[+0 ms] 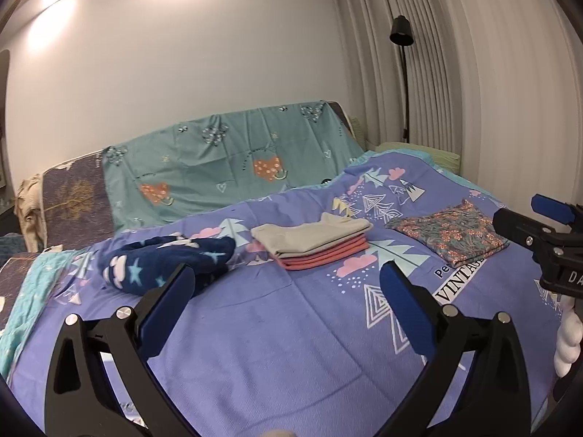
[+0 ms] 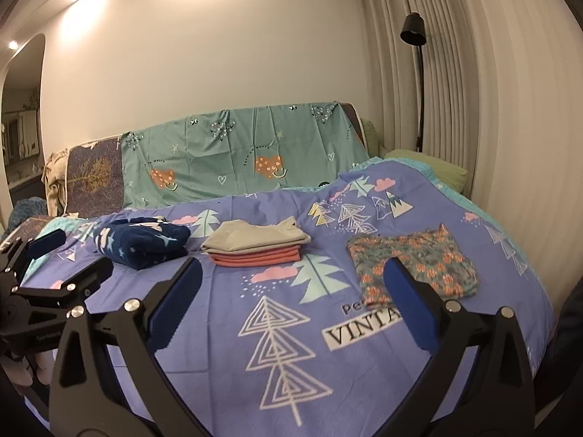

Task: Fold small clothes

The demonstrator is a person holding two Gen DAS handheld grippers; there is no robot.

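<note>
Left gripper (image 1: 284, 284): jaws stand wide apart, blue pads facing each other, nothing between them, touching nothing. It hangs above the near part of the bed, over the purple bedspread (image 1: 273, 346).

Right gripper (image 2: 293, 280): jaws likewise spread wide and empty, clear of all cloth, held above the same bedspread. In the left wrist view it shows at the right edge (image 1: 546, 233); in the right wrist view the left gripper shows at the left edge (image 2: 54, 266). A white-gloved hand (image 1: 566, 342) carries the right gripper.

Task items, all lying on the bedspread:
- Folded floral garment (image 2: 411, 266), flat, toward the right edge of the bed, apart from the other items.
- Stack of folded clothes near the middle of the bed: a beige garment (image 2: 255, 238) resting on top of a coral garment (image 2: 255, 256), edges roughly aligned.
- Navy star-patterned fleece (image 2: 142, 244), bundled loosely, toward the left edge, just beside the stack but not touching it.

No containers are in view.

Surroundings: a teal heart-print sheet (image 2: 237, 156) is draped over the furniture behind the bed; a black floor lamp (image 2: 413, 31) stands before the pleated curtain (image 2: 473, 91) at the far right corner.
</note>
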